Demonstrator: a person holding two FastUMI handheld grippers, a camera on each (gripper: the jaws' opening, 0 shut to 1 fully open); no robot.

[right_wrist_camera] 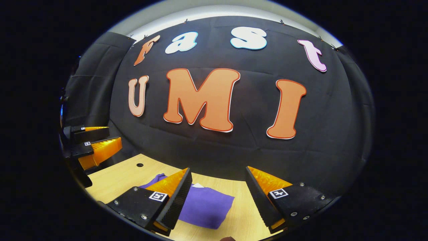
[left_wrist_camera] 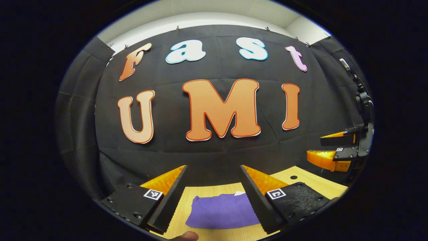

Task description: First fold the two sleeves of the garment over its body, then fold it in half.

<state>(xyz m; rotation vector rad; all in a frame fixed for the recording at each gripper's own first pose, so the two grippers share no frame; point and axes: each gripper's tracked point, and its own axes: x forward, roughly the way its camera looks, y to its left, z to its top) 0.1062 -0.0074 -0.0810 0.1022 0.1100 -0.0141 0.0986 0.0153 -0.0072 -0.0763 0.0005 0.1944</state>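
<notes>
My left gripper (left_wrist_camera: 214, 169) has its fingers spread apart, holding nothing; the folded garment (left_wrist_camera: 220, 212) lies on the table (left_wrist_camera: 311, 182) below and between them. My right gripper (right_wrist_camera: 217, 170) is likewise spread, garment (right_wrist_camera: 204, 206) beneath its left finger.

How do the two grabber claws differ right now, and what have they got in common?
The left gripper has the purple garment lying on the table straight between its fingers; in the right gripper view the garment lies mostly toward the right gripper's left finger, with bare wooden table between its tips. In the left gripper view the right gripper sits at the far right edge. Both are open, raised off the table, holding nothing.
</notes>
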